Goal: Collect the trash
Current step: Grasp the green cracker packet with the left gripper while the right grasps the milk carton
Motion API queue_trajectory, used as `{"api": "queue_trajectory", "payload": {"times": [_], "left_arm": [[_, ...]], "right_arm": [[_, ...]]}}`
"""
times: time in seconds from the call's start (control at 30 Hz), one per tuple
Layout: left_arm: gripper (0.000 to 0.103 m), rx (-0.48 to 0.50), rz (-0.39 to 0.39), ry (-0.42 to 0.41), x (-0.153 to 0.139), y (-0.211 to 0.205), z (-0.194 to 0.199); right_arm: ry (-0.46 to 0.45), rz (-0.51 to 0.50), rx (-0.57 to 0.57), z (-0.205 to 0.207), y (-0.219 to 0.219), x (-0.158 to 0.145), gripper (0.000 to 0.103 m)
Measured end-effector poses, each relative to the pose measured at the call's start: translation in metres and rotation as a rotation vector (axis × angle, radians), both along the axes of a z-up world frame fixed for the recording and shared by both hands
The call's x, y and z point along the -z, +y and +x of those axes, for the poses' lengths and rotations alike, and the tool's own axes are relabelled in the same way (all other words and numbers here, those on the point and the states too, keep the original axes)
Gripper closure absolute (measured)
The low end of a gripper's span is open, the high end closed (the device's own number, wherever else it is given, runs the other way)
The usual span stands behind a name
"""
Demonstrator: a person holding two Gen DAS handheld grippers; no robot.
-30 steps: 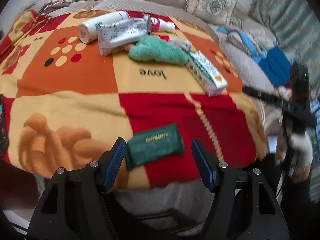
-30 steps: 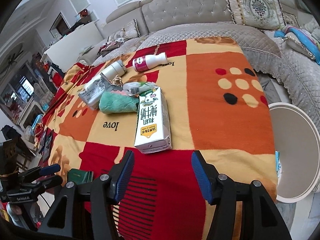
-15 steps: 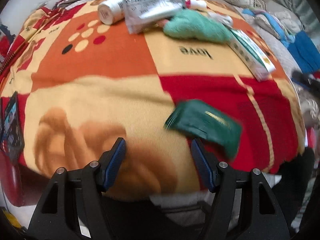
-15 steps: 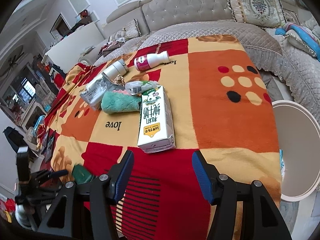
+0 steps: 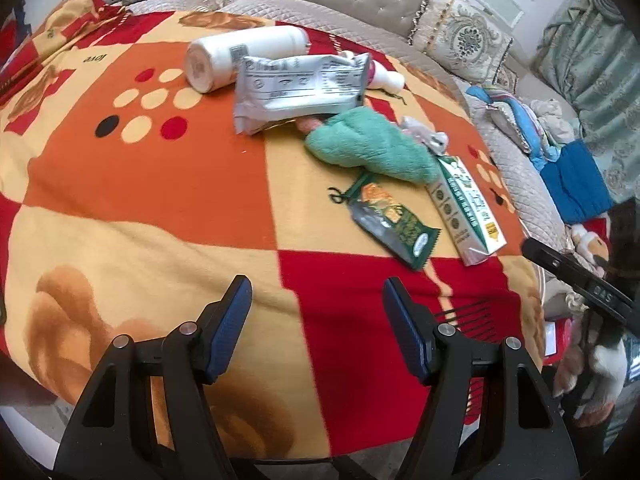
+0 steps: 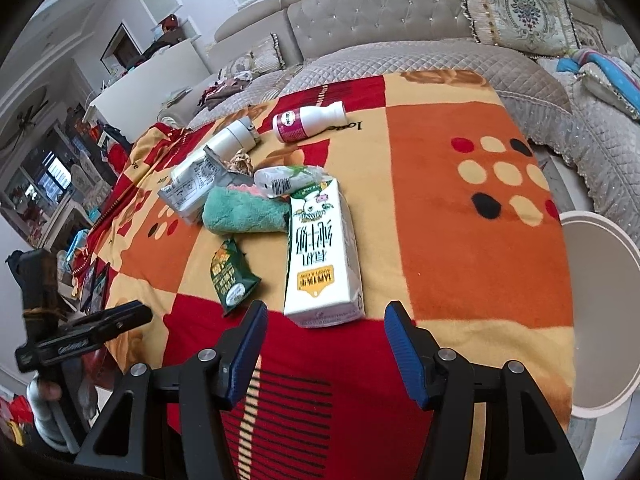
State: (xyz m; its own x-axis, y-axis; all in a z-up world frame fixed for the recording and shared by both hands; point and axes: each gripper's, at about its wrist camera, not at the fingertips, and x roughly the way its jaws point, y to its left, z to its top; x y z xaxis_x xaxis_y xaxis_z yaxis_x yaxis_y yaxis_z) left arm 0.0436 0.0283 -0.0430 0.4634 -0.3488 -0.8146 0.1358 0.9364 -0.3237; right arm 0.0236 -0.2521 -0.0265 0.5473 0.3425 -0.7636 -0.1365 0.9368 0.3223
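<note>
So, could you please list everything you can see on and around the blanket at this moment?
blanket: one, red, orange and yellow checks, spread over the seat
milk carton: one, white and green, lying flat near the blanket's front edge
green snack packet: one, dark green, beside the carton
green cloth: one, teal, bunched behind the packet
grey foil bag: one, silver-grey, torn, behind the cloth
white bottle: one, white, on its side behind the bag
pink-labelled bottle: one, white and magenta, on its side, farthest back
crumpled wrapper: one, white and green, at the carton's top
round table: one, white, right of the blanket
left gripper: black, blue pads, open, empty
right gripper: black, blue pads, open, empty
</note>
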Motion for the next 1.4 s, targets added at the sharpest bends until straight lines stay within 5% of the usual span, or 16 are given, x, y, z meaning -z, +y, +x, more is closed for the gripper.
{"api": "queue_trajectory", "payload": {"times": [0.43,0.83,1.03,1.3,1.4], "left_arm": [[0.036,-0.132,-0.135,0.065,0.022,-0.053,0.056],[0.036,-0.110,0.041,0.020,0.029,-0.100,0.072],[0.079,-0.006,0.037,0.026,0.027,-0.087,0.066],[0.085,0.017,0.025,0.000,0.013,-0.073,0.056],[0.085,0.031,0.018,-0.010,0.008,-0.075,0.052]], "right_arm": [[0.022,-0.030,-0.046,0.026,0.007,0.008,0.044],[0.037,0.005,-0.034,0.029,-0.008,0.017,0.042],[0.038,-0.016,-0.043,0.042,0.005,0.018,0.039],[0.071,-0.104,-0.091,0.078,0.043,0.032,0.036],[0.071,-0.192,-0.094,0.087,0.053,0.039,0.050]]}}
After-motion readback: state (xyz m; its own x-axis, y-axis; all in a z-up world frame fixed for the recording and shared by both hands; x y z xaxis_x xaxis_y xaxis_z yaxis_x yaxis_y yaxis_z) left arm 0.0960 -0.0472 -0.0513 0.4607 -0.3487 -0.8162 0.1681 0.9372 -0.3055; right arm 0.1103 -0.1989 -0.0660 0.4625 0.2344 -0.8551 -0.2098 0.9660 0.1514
